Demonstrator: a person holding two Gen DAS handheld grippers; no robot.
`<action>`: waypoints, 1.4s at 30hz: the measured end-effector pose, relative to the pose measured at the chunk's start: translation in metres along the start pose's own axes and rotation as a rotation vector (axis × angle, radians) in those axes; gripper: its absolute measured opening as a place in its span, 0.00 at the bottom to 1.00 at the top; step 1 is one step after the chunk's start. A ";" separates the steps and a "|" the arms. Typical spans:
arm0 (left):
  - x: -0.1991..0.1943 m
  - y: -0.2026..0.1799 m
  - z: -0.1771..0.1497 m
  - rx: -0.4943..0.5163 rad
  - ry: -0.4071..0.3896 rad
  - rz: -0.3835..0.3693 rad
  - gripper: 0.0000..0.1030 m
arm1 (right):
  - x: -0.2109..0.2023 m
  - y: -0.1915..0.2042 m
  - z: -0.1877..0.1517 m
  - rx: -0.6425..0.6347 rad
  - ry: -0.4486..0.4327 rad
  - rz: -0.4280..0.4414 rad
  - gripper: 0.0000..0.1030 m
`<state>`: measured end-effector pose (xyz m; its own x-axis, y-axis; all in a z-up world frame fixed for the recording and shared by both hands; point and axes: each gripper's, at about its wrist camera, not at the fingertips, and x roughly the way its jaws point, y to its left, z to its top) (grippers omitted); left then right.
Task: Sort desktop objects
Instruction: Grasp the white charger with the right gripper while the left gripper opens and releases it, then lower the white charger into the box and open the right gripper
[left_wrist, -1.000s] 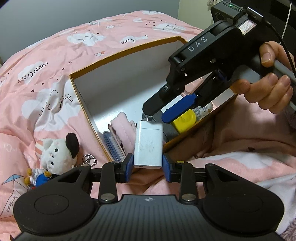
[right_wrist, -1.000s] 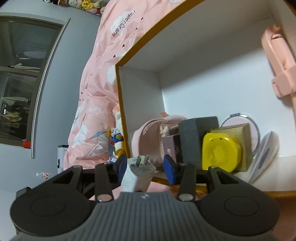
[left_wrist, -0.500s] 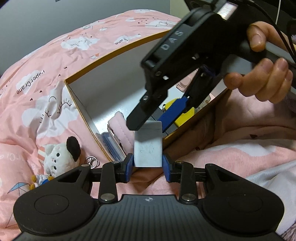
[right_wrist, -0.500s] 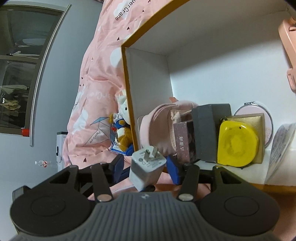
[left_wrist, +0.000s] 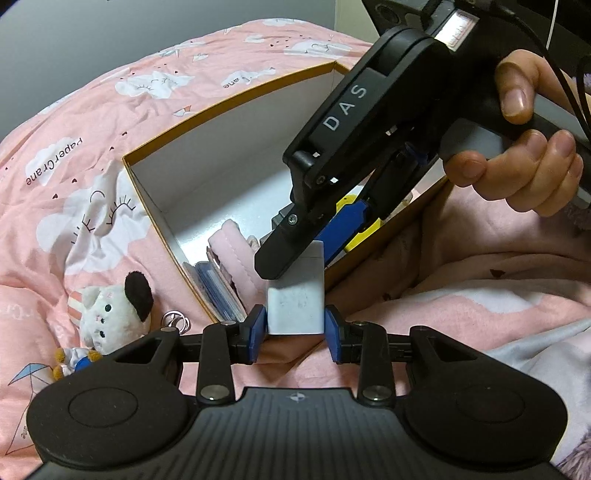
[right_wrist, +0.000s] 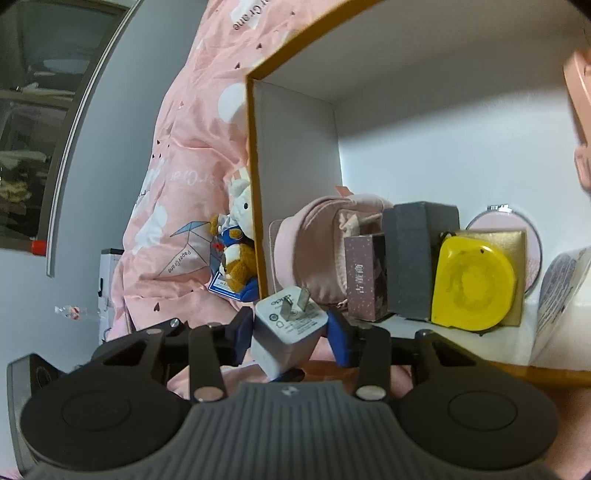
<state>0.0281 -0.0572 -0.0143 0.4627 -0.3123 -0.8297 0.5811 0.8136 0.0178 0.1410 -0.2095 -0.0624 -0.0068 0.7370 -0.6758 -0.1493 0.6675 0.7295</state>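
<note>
A white plug charger stands upright in my left gripper, which is shut on its lower end just in front of the box's near corner. My right gripper, held by a hand, reaches down from the upper right onto the charger's top. In the right wrist view the charger sits prongs-up between the blue pads of the right gripper. Those jaws are closing and both pads touch its sides. The open white box with an orange rim lies on the pink quilt.
Inside the box lie a pink pouch, a grey box, a yellow case, a round mirror and blue cards. A plush toy and key ring rest on the quilt to the left.
The right gripper came from above the box's contents down and left onto the charger's top. Its jaws opened wider, then closed around the pronged end. The left gripper kept its hold.
</note>
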 end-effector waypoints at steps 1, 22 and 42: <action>-0.002 0.000 0.001 0.003 -0.009 -0.005 0.37 | -0.003 0.002 -0.001 -0.012 -0.006 -0.003 0.44; -0.005 0.016 0.018 -0.115 -0.085 -0.077 0.48 | -0.112 0.006 -0.008 -0.612 -0.051 -0.592 0.44; -0.002 0.026 0.016 -0.153 -0.070 -0.046 0.48 | -0.025 -0.035 0.028 -0.644 0.373 -0.675 0.44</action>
<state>0.0532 -0.0435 -0.0035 0.4867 -0.3797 -0.7867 0.4961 0.8614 -0.1089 0.1738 -0.2487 -0.0678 -0.0167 0.0717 -0.9973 -0.7418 0.6679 0.0604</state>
